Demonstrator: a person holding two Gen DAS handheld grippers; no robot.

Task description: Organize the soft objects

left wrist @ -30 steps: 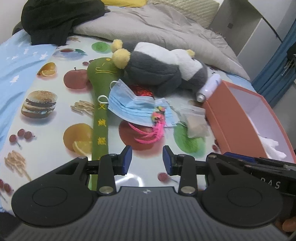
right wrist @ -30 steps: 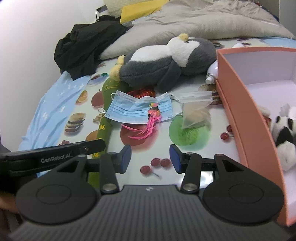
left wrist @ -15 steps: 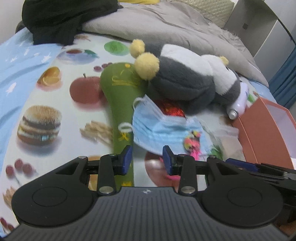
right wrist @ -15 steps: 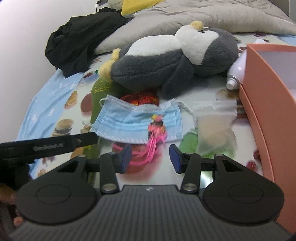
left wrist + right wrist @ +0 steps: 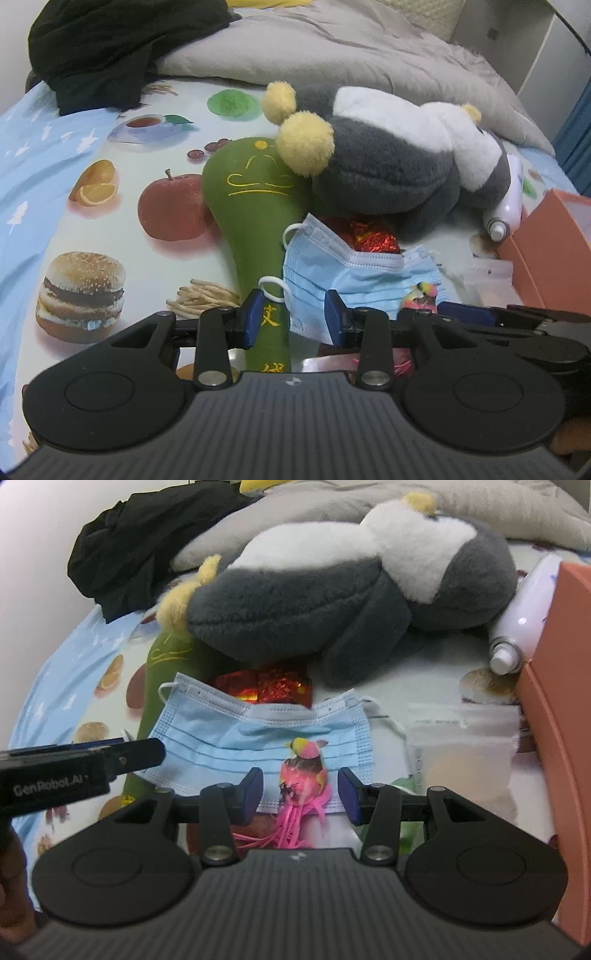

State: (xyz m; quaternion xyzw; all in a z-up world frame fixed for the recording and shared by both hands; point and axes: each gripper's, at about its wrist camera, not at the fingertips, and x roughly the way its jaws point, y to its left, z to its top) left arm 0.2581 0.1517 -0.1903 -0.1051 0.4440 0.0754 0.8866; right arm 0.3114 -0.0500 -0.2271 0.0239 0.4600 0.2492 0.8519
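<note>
Both my grippers have closed in: left gripper (image 5: 291, 319) spread at the blue mask's (image 5: 354, 284) edge, right gripper (image 5: 301, 790) spread around the pink feathered bird (image 5: 303, 771).

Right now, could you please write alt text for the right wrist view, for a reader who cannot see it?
The open right gripper hangs over a pink feathered toy bird lying on a blue face mask on a food-print sheet. Behind lie a grey-and-white plush penguin, a red foil item and an orange box at right.
</note>
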